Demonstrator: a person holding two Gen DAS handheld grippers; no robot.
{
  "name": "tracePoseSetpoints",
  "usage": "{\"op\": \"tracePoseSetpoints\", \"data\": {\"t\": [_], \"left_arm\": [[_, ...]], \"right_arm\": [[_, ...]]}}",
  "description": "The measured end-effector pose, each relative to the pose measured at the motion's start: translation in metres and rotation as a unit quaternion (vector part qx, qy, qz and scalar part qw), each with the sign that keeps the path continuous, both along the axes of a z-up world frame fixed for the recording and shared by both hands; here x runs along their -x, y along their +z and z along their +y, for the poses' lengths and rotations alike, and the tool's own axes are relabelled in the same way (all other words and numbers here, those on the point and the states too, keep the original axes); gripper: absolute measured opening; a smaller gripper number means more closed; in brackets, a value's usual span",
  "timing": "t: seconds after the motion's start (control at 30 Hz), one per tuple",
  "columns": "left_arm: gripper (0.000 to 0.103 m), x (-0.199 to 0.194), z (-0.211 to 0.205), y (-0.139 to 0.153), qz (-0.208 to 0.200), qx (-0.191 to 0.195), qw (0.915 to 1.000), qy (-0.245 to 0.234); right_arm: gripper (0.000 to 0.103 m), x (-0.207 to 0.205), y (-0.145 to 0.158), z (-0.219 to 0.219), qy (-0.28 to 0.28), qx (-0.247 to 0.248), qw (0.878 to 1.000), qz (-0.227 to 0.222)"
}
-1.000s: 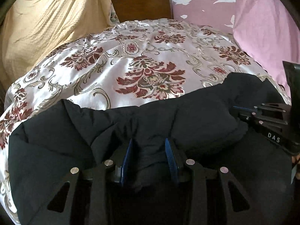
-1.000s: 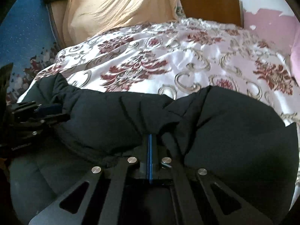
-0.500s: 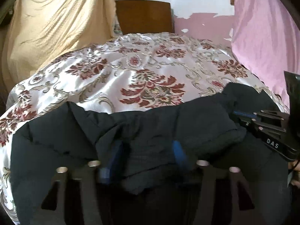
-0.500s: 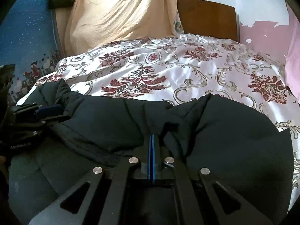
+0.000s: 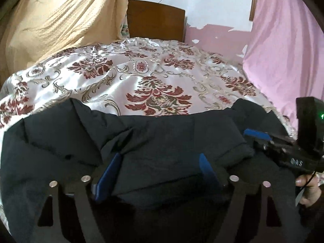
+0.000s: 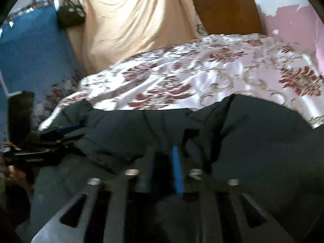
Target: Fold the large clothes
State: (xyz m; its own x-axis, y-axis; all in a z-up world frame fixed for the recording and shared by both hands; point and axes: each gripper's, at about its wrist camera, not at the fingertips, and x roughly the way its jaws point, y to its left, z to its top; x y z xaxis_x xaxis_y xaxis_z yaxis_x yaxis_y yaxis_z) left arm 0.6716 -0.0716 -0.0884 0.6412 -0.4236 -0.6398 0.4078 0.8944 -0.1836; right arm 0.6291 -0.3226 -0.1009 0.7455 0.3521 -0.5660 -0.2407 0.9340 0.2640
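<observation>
Soft daylight, glare on the satin bedspread (image 5: 154, 75), fisheye-dark corners, motion blur in right wrist view

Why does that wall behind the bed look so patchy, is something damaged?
Yes. The pink paint on the wall beside the wooden headboard has flaked off in ragged patches, baring white underneath. The bedspread is only rumpled, nothing spilled.

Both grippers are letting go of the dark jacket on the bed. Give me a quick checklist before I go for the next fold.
1. Left gripper free of the dark jacket: ok, jaws opening, pads apart, fabric lies between them.
2. Right gripper free: cannot tell, jaws opening, view blurred.
3. Folded edge lies flat: not ok, puffy ridge.
4. Jacket fully on floral bedspread: cannot tell, near edge hidden.
5. Room on the bedspread beyond the jacket: ok.
</observation>
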Motion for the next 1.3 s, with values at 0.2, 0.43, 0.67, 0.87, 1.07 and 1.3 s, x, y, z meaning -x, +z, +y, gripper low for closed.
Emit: {"op": "tracePoseSetpoints", "data": {"t": [0.2, 0.43, 0.67, 0.87, 1.07, 1.3], "left_arm": [[0.098, 0.034, 0.012, -0.001, 0.001, 0.027, 0.9996, -0.007], [0.102, 0.081, 0.042, -0.007, 0.003, 0.044, 0.9984, 0.036], [0.102, 0.136, 0.053, 0.017, -0.013, 0.024, 0.994, 0.106], [0.102, 0.188, 0.067, 0.036, 0.027, 0.033, 0.9856, 0.163], [0.102, 0.249, 0.059, 0.06, 0.022, 0.009, 0.9851, 0.17], [0.102, 0.307, 0.063, 0.078, 0.033, 0.026, 0.9822, 0.183]], "right_arm": [[0.073, 0.035, 0.003, 0.017, 0.036, 0.013, 0.999, -0.02], [0.081, 0.073, 0.002, 0.002, 0.009, -0.001, 1.0, 0.004], [0.091, 0.118, 0.009, -0.006, -0.032, 0.031, 0.999, 0.021], [0.101, 0.169, 0.022, -0.014, -0.086, 0.04, 0.995, 0.021], [0.101, 0.225, 0.043, 0.001, -0.079, 0.057, 0.995, 0.01], [0.101, 0.291, 0.068, 0.026, -0.059, 0.091, 0.994, -0.006]]}}
